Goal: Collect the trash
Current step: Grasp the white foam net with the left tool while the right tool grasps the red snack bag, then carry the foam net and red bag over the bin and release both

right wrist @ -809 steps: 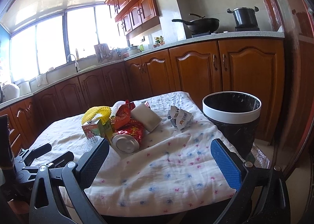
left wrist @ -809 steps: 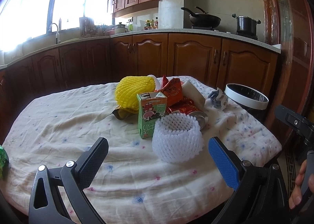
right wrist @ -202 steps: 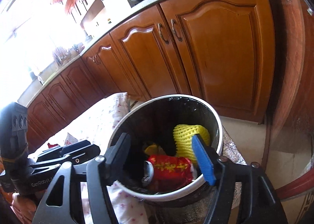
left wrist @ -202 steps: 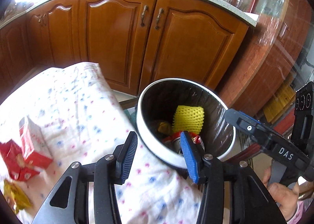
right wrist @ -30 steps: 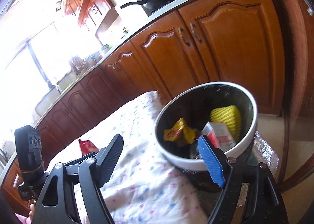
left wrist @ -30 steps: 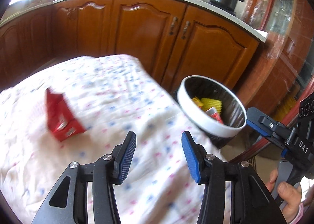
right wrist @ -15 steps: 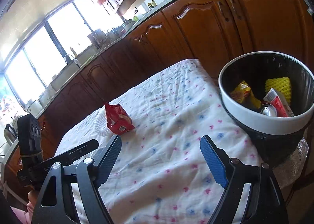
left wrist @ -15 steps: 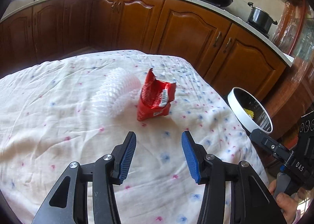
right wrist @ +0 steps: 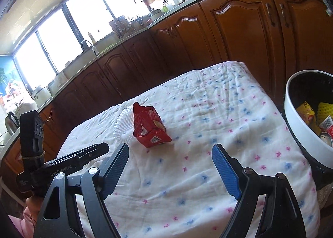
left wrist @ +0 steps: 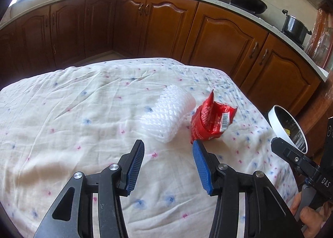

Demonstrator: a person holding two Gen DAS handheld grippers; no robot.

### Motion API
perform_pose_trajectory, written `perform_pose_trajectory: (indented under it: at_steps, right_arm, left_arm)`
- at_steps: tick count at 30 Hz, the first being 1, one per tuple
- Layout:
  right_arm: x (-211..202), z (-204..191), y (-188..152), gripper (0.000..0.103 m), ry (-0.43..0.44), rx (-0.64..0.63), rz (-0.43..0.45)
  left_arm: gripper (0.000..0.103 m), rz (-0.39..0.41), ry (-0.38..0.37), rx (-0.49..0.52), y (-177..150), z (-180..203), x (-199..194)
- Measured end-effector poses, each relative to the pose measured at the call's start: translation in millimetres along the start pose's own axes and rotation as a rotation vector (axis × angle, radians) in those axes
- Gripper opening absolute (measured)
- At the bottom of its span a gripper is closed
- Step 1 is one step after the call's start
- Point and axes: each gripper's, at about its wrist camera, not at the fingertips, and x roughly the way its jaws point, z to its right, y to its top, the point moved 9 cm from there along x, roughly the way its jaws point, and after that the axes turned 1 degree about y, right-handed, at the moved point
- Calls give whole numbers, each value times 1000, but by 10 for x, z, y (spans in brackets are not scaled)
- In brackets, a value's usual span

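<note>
A white foam net (left wrist: 166, 115) and a torn red snack wrapper (left wrist: 212, 121) lie side by side on the flowered tablecloth (left wrist: 72, 113). My left gripper (left wrist: 168, 150) hovers just short of them, open, with nothing between its blue pads; the net sits straight ahead of the gap. In the right wrist view the red wrapper (right wrist: 149, 127) stands in front of the foam net (right wrist: 122, 125). My right gripper (right wrist: 170, 150) is open wide and empty, a short way before the wrapper. The white-rimmed bin (right wrist: 299, 125) stands off the table's right edge.
The bin (left wrist: 285, 125) holds a yellow foam net (right wrist: 325, 111), a yellow wrapper (right wrist: 306, 113), a carton and a can. Wooden cabinets (left wrist: 218, 36) run behind the table, with a wok and a pot on the counter. A hand (left wrist: 308, 215) shows at the lower right.
Both views have swung away from the bin toward the table's middle. The foam net and red wrapper now sit closer to both grippers. Neither jaw gap has visibly changed.
</note>
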Motion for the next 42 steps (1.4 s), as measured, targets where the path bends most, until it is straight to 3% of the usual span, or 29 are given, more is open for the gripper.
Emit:
perform_pose_trajectory:
  at_steps: [4, 11, 12, 13, 15, 19, 27, 42]
  right_arm:
    - [222, -94, 98, 82, 40, 7, -29]
    - [640, -219, 203, 65, 79, 8, -78]
    - [700, -229, 207, 59, 84, 9, -86]
    - [756, -232, 205, 54, 83, 9, -95]
    - [837, -224, 189, 18, 66, 0, -111]
    - [771, -221, 168, 18, 47, -16, -94]
    - [254, 40, 185, 17, 3, 8, -21]
    - [-788, 863, 213, 17, -131, 116, 99]
  left_arm:
    - [48, -8, 8, 24, 127, -30, 153]
    - [46, -41, 11, 52, 189, 7, 500]
    - [45, -48, 14, 53, 179, 9, 541]
    - [31, -53, 13, 56, 169, 18, 571]
    - [14, -64, 5, 70, 146, 45, 609]
    - [9, -31, 14, 99, 182, 113, 539]
    - [8, 20, -55, 140, 166, 527, 202]
    - [8, -4, -207, 243, 46, 1448, 118]
